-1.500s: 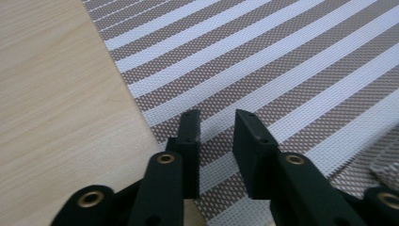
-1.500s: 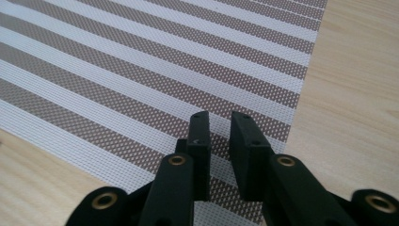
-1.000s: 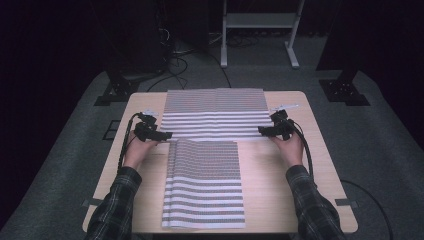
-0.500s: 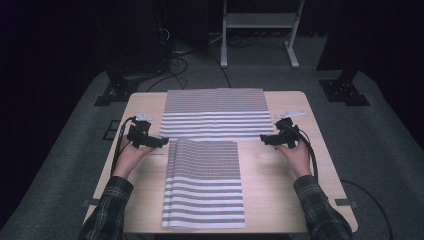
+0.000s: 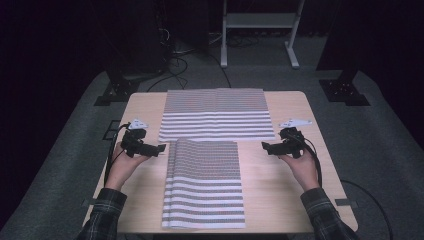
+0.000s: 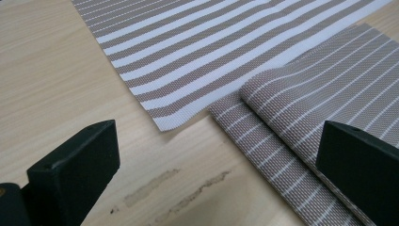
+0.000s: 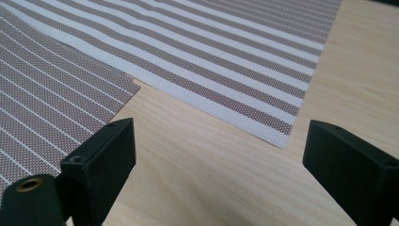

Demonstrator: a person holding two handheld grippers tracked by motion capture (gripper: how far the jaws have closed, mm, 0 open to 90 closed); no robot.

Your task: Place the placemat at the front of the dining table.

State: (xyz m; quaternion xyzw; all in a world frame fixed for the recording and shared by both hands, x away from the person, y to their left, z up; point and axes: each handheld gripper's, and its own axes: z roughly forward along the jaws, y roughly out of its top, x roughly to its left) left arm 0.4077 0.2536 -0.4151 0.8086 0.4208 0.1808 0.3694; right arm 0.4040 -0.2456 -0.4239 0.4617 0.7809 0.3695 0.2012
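Two striped mats lie on the wooden counter (image 5: 145, 107). The far mat (image 5: 216, 114) is spread flat across the back half, with broad stripes along its near part. The near mat (image 5: 205, 182) lies in front of it, running toward the person, and its far edge sits just beside the far mat's near edge. In the left gripper view the near mat (image 6: 301, 113) shows a folded edge, one layer lying on another, next to the far mat's corner (image 6: 197, 61).

The left tool (image 5: 156, 148) hangs just left of the near mat's far left corner, its jaws spread wide, having just been opening, with only bare wood between them. The right tool (image 5: 267, 147) sits to the right of that mat's far right corner, a little apart from it. Its jaws, too, have just been opening and grip nothing; counter and the far mat's corner (image 7: 282, 134) show between them. Both hands rest low over the counter, on either side of the near mat.
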